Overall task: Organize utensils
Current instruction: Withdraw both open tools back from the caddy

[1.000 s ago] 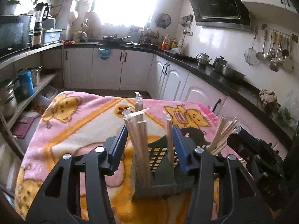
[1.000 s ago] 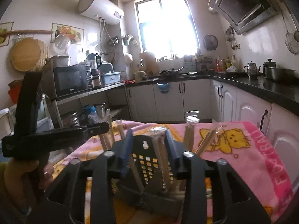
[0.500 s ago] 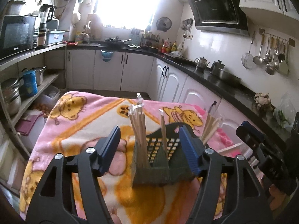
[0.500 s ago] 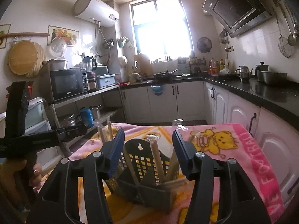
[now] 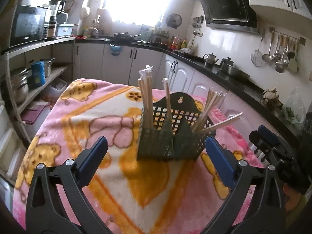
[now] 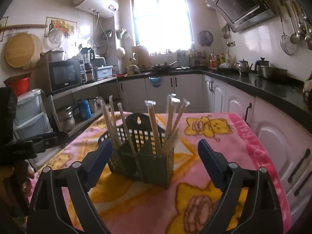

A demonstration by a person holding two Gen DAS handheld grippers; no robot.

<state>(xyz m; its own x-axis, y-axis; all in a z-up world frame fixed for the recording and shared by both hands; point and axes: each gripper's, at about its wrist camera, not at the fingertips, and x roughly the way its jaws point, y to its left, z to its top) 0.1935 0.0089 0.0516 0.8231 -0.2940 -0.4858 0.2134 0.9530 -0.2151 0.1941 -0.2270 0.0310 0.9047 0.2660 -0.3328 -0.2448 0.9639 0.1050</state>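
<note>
left wrist view: the left gripper (image 5: 156,154) hangs with jaws spread wide and empty, bare pink blanket (image 5: 81,120) under and to both sides of it. the dark utensil basket (image 5: 173,136) stands just ahead between the fingertips, untouched, wrapped chopsticks (image 5: 147,101) upright in its compartments. the right gripper (image 6: 155,154), also spread and empty, has the basket just ahead, slightly left of centre; the blanket's edge runs off to its right.

Daylight floods from window (image 5: 136,0) (image 6: 162,19), blown out white with haze around it; foreground backlit, dim. Heavy fisheye bending, dark vignette at corners. Blanket (image 5: 78,120) soft, slightly blurred; glare on wall tiles (image 5: 220,42)
</note>
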